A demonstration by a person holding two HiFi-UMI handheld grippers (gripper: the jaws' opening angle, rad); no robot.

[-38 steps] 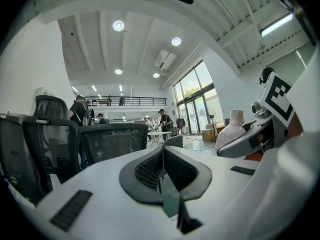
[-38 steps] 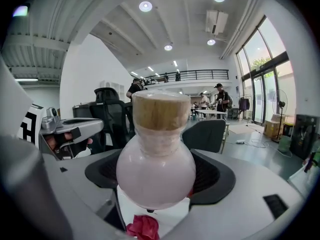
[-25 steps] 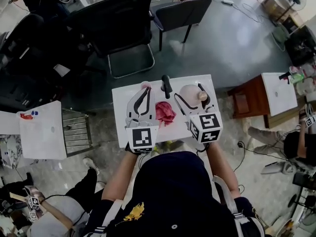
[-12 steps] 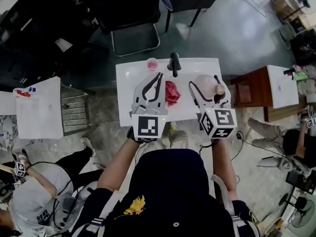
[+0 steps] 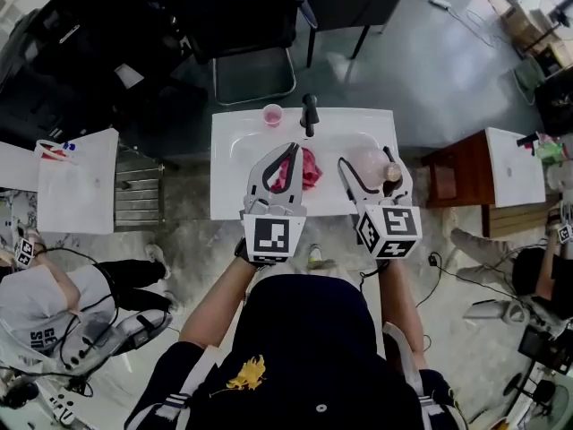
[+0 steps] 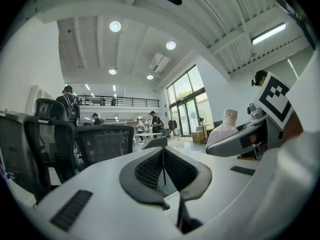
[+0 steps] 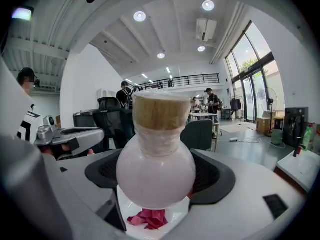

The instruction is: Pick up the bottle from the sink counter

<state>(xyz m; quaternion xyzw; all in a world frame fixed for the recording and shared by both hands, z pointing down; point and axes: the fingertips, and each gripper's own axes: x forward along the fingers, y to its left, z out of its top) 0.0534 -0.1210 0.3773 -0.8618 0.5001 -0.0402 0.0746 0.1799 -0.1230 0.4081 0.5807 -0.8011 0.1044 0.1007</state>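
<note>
Since the round, cork-stoppered pink bottle [image 7: 156, 169] looks smooth, light and breakable, the right gripper [image 5: 367, 164] clamps its widest belly over the sink [image 5: 235, 128]; the left gripper [image 5: 288, 155] is pinched together, empty.

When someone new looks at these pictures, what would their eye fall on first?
First, the round pale-pink bottle with a cork top, clamped in the right gripper above the white sink. Next, the crumpled red cloth lying in the basin below it. The left gripper hangs alongside, its jaws shut on nothing.
</note>
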